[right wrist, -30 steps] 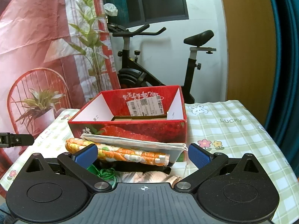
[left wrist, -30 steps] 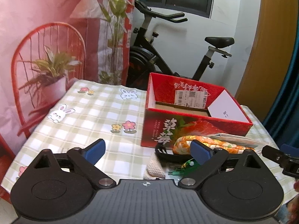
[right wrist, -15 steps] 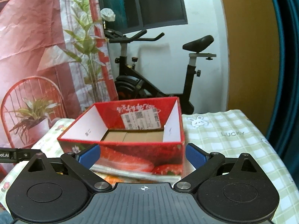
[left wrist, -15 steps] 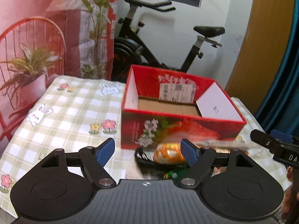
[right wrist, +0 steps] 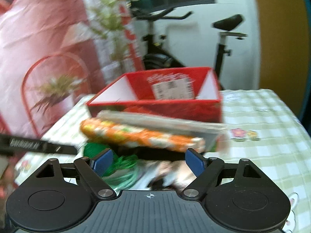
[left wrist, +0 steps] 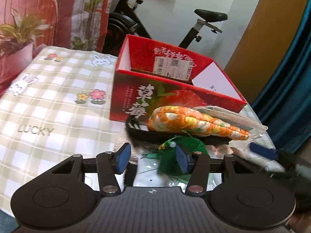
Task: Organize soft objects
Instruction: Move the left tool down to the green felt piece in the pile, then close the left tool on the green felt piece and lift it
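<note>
An open red strawberry box (left wrist: 175, 89) stands on the checked tablecloth; it also shows in the right wrist view (right wrist: 161, 101). In front of it lies a pile of soft things: an orange flowered quilted piece (left wrist: 196, 123), grey-white face masks (left wrist: 229, 114), a black band (left wrist: 155, 136) and a green mesh pouch (left wrist: 180, 151). My left gripper (left wrist: 153, 159) is open and low over the green pouch. My right gripper (right wrist: 148, 164) is open, just in front of the pile, with the orange piece (right wrist: 136, 136), the green pouch (right wrist: 116, 165) and a pinkish cloth (right wrist: 175, 170) close by.
The tablecloth (left wrist: 54, 104) stretches left of the box. Behind the table stand an exercise bike (left wrist: 165, 15), a printed backdrop with a red chair and plants (left wrist: 29, 23), and a blue curtain (left wrist: 291, 77) at the right. My right gripper's finger (left wrist: 262, 152) shows at the pile's right.
Both grippers have dropped down and moved in toward the pile in front of the box. The left jaws have narrowed a little. The right wrist view is blurred by motion.
</note>
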